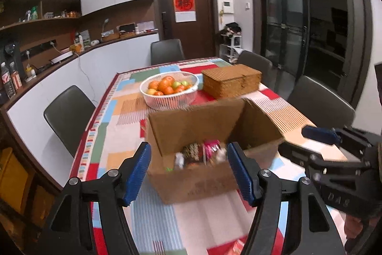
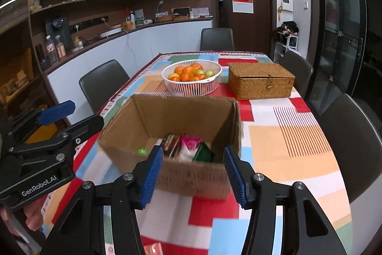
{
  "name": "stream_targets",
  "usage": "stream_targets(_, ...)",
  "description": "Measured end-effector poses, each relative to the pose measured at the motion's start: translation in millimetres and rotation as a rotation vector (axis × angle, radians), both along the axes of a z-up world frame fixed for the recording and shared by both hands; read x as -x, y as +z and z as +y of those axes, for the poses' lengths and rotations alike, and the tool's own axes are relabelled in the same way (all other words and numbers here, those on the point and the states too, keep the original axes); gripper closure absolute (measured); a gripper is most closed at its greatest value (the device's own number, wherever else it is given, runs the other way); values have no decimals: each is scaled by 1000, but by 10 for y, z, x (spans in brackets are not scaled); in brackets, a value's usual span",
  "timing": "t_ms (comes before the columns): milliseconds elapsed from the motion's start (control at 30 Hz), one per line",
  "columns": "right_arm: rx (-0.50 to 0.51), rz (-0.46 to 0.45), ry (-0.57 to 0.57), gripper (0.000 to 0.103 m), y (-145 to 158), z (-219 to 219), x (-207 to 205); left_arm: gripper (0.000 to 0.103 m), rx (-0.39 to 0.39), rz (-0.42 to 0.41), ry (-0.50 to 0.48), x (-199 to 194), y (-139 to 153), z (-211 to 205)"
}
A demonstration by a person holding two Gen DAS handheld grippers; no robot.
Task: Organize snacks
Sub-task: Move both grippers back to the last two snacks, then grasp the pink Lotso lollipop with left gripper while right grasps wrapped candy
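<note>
An open cardboard box stands on the table with the patchwork cloth. Several snack packets stand inside it: dark brown, pink, white and green. My left gripper is open just in front of the box's near wall, with nothing between its blue pads. My right gripper is open too and empty, also before the near wall. Each shows in the other's view: the right gripper by the box's right flap, the left gripper by its left corner.
Behind the box stand a white basket of oranges and green fruit and a lidded wicker box. Dark chairs ring the table. A red packet lies at the near edge.
</note>
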State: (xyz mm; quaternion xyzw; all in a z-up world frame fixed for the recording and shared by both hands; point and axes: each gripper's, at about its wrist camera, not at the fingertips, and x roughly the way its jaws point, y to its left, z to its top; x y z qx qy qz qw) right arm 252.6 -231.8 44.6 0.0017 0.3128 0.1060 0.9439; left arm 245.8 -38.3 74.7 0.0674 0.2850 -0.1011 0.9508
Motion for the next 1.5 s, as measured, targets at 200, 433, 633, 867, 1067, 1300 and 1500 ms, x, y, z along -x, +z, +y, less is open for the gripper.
stream_targets(200,-9,-3,3,49,-83,-87,404,37,-3,-8,-18,420,-125,-73)
stream_targets(433,-5,21,5,49,-282,-191,816,35,-26,11,-44,795,-346,-176)
stream_targets(633,-3,97,-6,49,-531,-278,1070,35,-48,50,-87,1059,-563,-278)
stream_targets(867,6,211,-16,49,-854,-354,1249,35,-76,95,-116,1267,-779,-318)
stream_targets(1067,16,304,-24,49,-1116,-361,1371,35,-99,145,-129,1324,-1021,-299)
stream_targets(1300,44,399,-33,50,-1407,-343,1403,35,-114,214,-122,1289,-1291,-257)
stream_targets(1500,69,443,-49,57,-1549,-312,1367,35,-129,257,-126,1172,-1518,-189)
